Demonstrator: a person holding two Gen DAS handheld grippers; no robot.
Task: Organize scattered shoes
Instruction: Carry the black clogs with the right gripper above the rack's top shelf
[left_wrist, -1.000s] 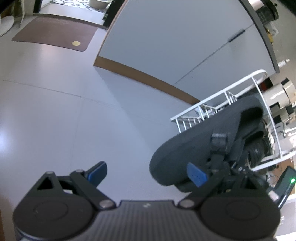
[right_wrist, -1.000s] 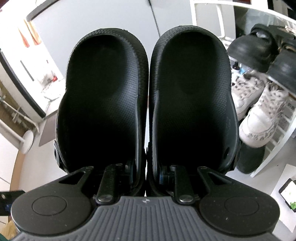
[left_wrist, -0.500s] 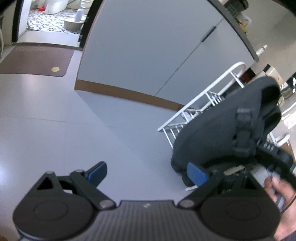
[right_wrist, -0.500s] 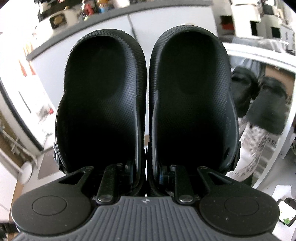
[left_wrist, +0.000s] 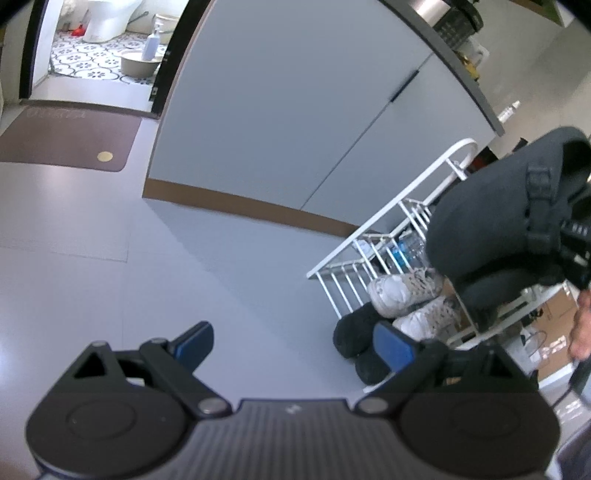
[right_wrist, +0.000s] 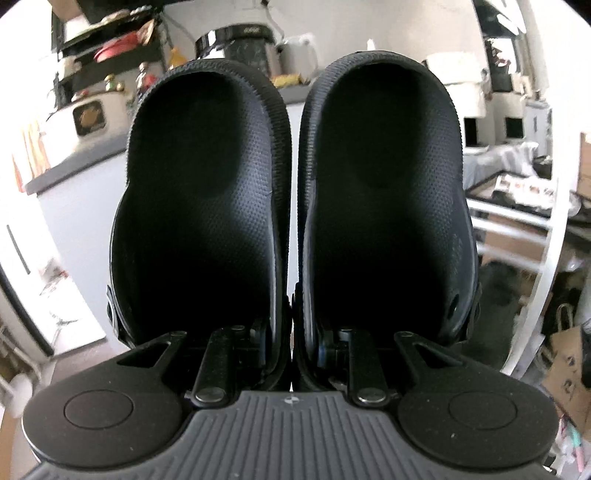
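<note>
At the right, black clogs (right_wrist: 291, 221) pinched by the right gripper (right_wrist: 291, 350) hide most of the white rack (left_wrist: 388, 236), apparently higher than before. The left gripper (left_wrist: 291, 343) hangs spread, empty.

No legible text anywhere.

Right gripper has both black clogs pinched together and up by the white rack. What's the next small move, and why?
Probably carry the pair of black rubber clogs forward over the white wire shoe rack and lower them onto its top tier. The right gripper pinches both heels; the white sneakers fill the shelf below. The left gripper is open, empty.
</note>
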